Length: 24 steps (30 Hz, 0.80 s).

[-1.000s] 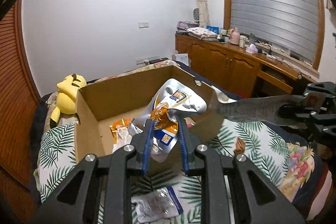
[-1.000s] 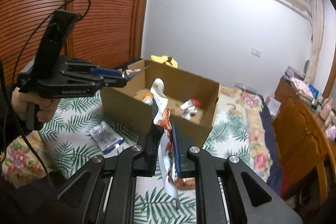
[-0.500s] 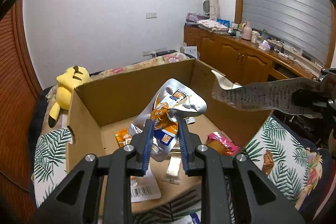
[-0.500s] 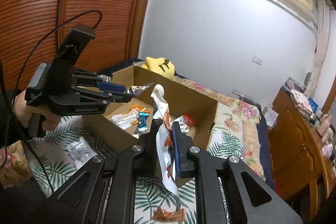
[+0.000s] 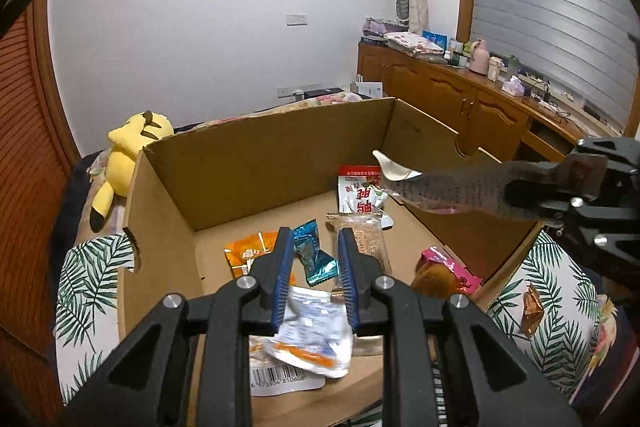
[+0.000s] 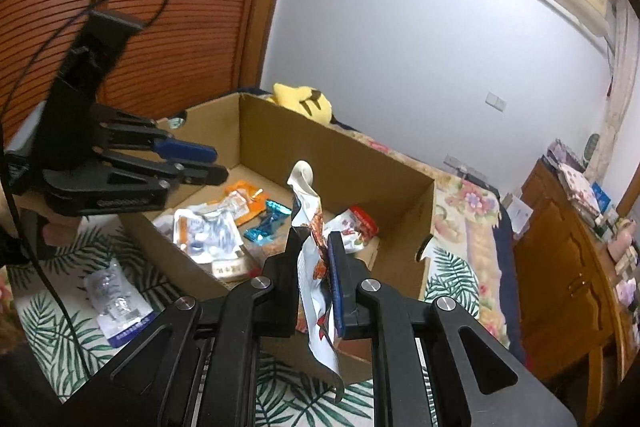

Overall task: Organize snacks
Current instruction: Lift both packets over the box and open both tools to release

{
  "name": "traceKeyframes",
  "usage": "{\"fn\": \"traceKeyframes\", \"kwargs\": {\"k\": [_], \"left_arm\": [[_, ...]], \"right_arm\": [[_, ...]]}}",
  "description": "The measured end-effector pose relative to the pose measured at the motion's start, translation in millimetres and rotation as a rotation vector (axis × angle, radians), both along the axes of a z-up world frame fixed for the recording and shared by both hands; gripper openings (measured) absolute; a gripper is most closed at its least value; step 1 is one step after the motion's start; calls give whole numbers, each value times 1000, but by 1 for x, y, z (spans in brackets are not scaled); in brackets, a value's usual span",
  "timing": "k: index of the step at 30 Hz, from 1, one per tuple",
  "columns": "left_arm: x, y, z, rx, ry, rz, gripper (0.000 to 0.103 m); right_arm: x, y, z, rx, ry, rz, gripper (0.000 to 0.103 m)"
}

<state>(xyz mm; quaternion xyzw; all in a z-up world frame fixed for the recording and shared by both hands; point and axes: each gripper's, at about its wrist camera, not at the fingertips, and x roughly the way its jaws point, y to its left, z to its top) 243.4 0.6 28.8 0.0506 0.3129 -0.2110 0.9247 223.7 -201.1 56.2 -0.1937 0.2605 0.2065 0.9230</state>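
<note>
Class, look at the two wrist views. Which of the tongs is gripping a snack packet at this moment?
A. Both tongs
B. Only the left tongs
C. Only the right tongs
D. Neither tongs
C: the right tongs are clamped on a long white and orange snack packet, while the left tongs stand open and empty above the cardboard box.

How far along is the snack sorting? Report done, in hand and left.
Done: several packets, including a teal foil candy, lie in the brown cardboard box. The left gripper is open above them. In hand: the right gripper is shut on a white and orange snack pouch. Left: a clear blue-edged packet and a small brown wrapper lie on the leaf-print bedspread.
</note>
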Motion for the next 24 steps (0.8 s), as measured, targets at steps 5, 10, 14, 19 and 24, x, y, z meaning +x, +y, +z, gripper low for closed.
{"fn": "traceKeyframes", "kwargs": {"k": [5,10,14,19,24], "left_arm": [[-4,6,1,-11,-11,10,38],[-9,11,4,-26,-38,22,49],[-10,14,4,-25,-48,35,51],[-11,16,4,-24,-52,49,52],[-11,20,4,-34,-49,58,56]], "right_arm": [[14,2,-5,22,19,-7,10],[24,9,-10,41,37,-7,10],[31,10,-14,58,51,-13,11],[40,12,-19,80,78,-17,10],[48,16,-23,99,99,-20,11]]}}
